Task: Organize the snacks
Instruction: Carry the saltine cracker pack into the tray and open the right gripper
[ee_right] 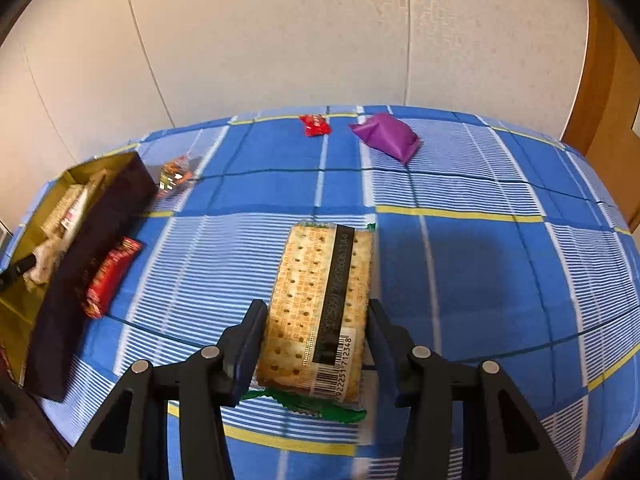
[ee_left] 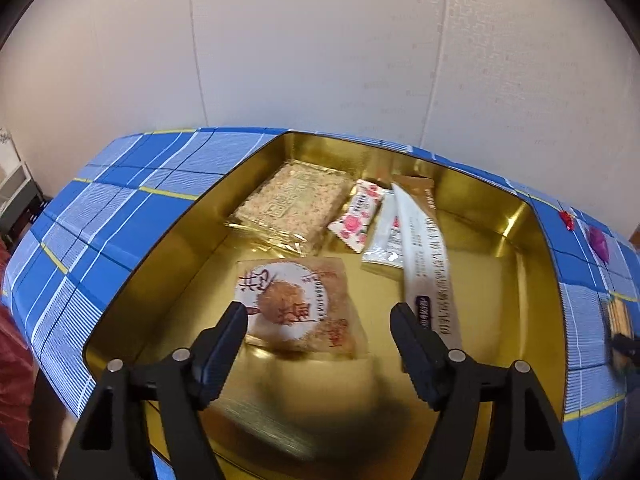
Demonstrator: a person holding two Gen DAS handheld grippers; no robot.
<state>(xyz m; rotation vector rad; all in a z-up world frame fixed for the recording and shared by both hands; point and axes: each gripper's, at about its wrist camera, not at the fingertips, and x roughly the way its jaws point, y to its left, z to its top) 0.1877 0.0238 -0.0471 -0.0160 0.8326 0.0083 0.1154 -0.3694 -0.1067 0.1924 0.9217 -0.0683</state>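
A gold-lined tin (ee_left: 160, 256) holds several snacks. My left gripper (ee_left: 318, 320) stands open over it, and a round pastry pack (ee_left: 296, 304) lies flat on the tin floor between and just beyond its fingers (ee_left: 232, 324), with the pads off it. In the right wrist view, my right gripper (ee_right: 316, 320) is shut on a clear cracker pack (ee_right: 320, 292) with green ends, gripping its long sides above the blue checked tablecloth (ee_right: 480, 200). The same tin (ee_right: 100, 216) shows dark outside walls at the left.
Also in the tin are a crumbly square bar (ee_left: 292, 200), a rose-print candy (ee_left: 356, 216), a white sachet (ee_left: 386, 240) and a long stick pack (ee_left: 428, 264). On the cloth lie a red pack (ee_right: 112, 276) against the tin, an orange candy (ee_right: 174, 174), a small red pack (ee_right: 316, 125) and a purple pouch (ee_right: 386, 136).
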